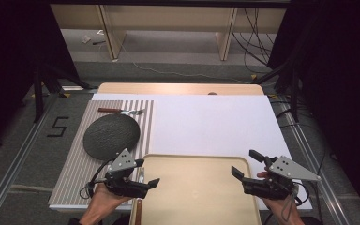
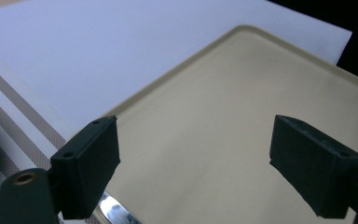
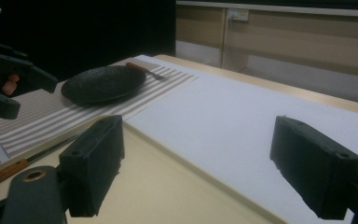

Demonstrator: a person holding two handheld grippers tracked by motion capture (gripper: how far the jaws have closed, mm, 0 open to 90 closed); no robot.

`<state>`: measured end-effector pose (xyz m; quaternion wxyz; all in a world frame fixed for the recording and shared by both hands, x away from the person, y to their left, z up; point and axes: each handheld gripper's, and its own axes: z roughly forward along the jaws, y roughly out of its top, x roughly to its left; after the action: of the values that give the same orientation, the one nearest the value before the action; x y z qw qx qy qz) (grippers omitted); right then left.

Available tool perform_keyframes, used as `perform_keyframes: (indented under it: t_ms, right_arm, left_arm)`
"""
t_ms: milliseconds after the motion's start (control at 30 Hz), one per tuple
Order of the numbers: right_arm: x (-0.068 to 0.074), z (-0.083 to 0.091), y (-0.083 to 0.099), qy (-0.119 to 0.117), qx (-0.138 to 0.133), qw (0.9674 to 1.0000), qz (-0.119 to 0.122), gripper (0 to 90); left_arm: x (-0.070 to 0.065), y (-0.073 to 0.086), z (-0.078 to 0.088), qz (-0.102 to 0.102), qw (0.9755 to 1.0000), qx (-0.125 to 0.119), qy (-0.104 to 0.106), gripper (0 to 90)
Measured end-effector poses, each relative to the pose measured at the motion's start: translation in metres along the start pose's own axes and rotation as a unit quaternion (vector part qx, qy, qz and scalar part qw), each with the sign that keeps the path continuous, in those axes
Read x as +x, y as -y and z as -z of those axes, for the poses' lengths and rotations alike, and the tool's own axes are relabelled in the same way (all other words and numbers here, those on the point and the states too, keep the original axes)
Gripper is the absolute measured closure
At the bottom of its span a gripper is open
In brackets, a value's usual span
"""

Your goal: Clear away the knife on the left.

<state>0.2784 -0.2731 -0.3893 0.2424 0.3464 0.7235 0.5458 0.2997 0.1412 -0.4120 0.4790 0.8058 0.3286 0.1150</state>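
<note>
**Both grippers held open over a bare beige tray**

High view: the left gripper (image 1: 145,173) and the right gripper (image 1: 246,165) hung at the near corners of a smooth, round-cornered beige tray (image 1: 197,161), the jaws of each spread apart with nothing between them and pointed inward across the tray. Ahead of the left jaws, a round, matte black plate (image 1: 111,136) with a pebbled surface lay on a ribbed, grey-and-white striped placemat (image 1: 75,173). Beyond the plate lay a fork (image 1: 122,111) with a reddish-brown handle. Just beneath the left jaws, at the tray's left edge, lay a knife (image 1: 138,208) with a wooden handle. A flat white sheet (image 1: 206,124) covered the wooden desk (image 1: 178,88) ahead of both grippers.

Left gripper view: the two blocky black jaws stood wide apart over the tray's (image 2: 242,116) glossy, empty floor. A shiny strip of the knife's metal blade (image 2: 114,212) showed below the left-hand jaw. The white sheet (image 2: 121,56) lay beyond the tray's raised rim.

Right gripper view: the jaws stood wide apart and empty. Beyond the left-hand jaw sat the shallow dark plate (image 3: 103,83) on the striped placemat (image 3: 51,119), the fork (image 3: 145,70) behind it, the knife's wooden handle (image 3: 2,175) nearer. The left gripper (image 3: 30,93) showed at the far left.
</note>
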Motion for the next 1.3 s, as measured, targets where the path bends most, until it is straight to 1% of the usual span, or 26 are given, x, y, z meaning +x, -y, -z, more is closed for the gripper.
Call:
perform_keyframes:
  t_ms: [67,133,233,333,400,533,600,633,700,733,800,967,1300]
  right_arm:
    - [0.000,0.000,0.000,0.000,0.000,1.0000,0.000,18.5]
    - [0.000,0.000,0.000,0.000,0.000,1.0000,0.000,18.4]
    - [0.000,0.000,0.000,0.000,0.001,1.0000,-0.001,18.4]
    - [0.000,0.000,0.000,0.000,-0.002,1.0000,0.001,18.4]
    - [0.000,0.000,0.000,0.000,-0.002,1.0000,0.001,18.4]
    - [0.000,0.000,0.000,0.000,-0.002,1.0000,0.001,18.4]
    - [0.000,0.001,0.000,-0.001,-0.002,1.0000,0.001,18.4]
    - [0.000,0.001,0.000,-0.001,-0.002,1.0000,0.001,18.4]
    - [0.000,0.001,0.000,-0.001,-0.003,1.0000,0.000,18.4]
    - [0.000,0.001,0.000,-0.001,-0.002,1.0000,0.000,18.4]
    - [0.000,0.001,0.000,-0.002,-0.003,1.0000,0.000,18.4]
    - [0.000,0.000,0.000,-0.002,-0.003,1.0000,0.000,18.4]
    - [0.000,0.000,0.000,-0.002,-0.003,1.0000,0.001,18.4]
  left_arm:
    - [0.000,0.000,0.003,-0.005,0.9998,-0.016,-0.006,15.4]
    - [0.001,0.000,0.006,-0.003,0.9994,-0.034,-0.011,15.5]
    - [0.003,0.000,0.010,0.009,0.9980,-0.061,-0.009,15.5]
    - [0.004,0.000,0.013,0.014,0.9964,-0.083,-0.011,15.5]
    - [0.004,0.001,0.014,0.015,0.9954,-0.094,-0.014,15.5]
    - [0.005,0.002,0.016,0.015,0.9948,-0.099,-0.016,15.4]
    - [0.006,0.003,0.018,0.015,0.9938,-0.109,-0.021,15.4]
    - [0.006,0.003,0.018,0.015,0.9938,-0.109,-0.021,15.4]
    - [0.007,0.003,0.020,0.020,0.9926,-0.118,-0.021,15.4]
    - [0.008,0.004,0.021,0.021,0.9919,-0.122,-0.026,15.5]
    - [0.008,0.004,0.021,0.021,0.9919,-0.122,-0.027,15.5]
    - [0.007,0.004,0.018,0.019,0.9932,-0.112,-0.024,15.4]
    - [0.006,0.004,0.016,0.019,0.9944,-0.102,-0.019,15.4]
